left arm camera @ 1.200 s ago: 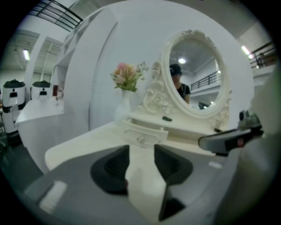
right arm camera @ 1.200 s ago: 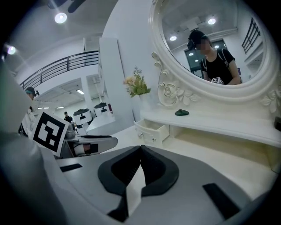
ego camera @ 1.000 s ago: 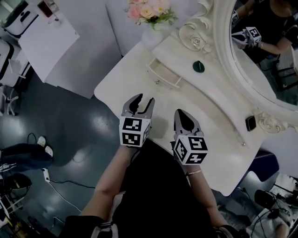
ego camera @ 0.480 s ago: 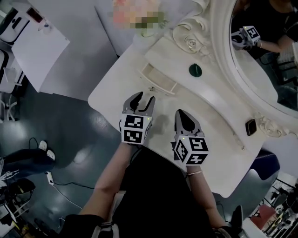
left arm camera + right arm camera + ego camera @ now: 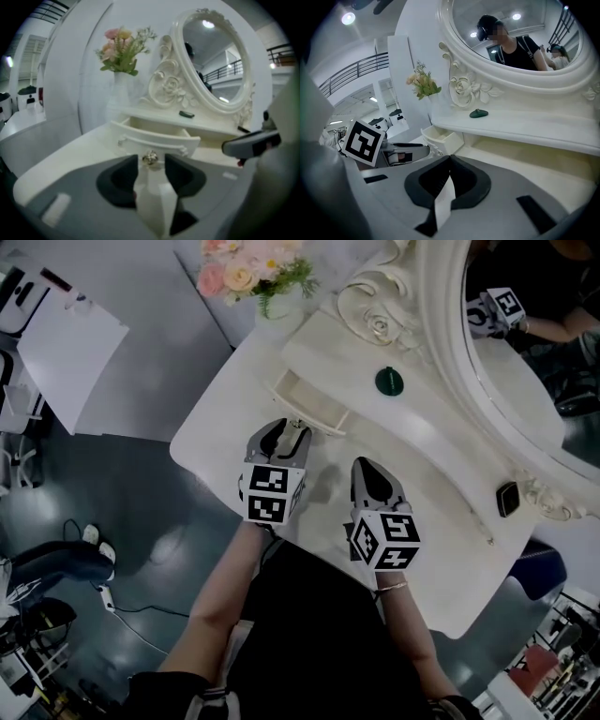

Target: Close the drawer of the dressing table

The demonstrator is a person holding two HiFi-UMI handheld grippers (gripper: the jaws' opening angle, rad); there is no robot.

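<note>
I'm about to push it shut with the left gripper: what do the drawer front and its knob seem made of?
Drawer: probably painted wood or moulded resin, with a cream satin finish. The colour is uniform, the trim is carved, and no grain shows.
Knob: looks like metal, perhaps with faceted crystal. It glints and is darker than the front, but it is too blurred to be sure.

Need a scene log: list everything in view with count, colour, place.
Dressing table: one, white, centre of view.
Drawer: one, white, open, under shelf.
Drawer knob: one, metallic, on drawer front.
Mirror: one, white ornate frame, behind shelf.
Flowers: one bunch, pink and yellow, beside mirror.
Green object: one, green, on shelf.
Dark object: one, dark, farther along shelf.
Left tool: one, grey, jaws apart at knob.
Right tool: one, grey, jaws together over tabletop.
</note>
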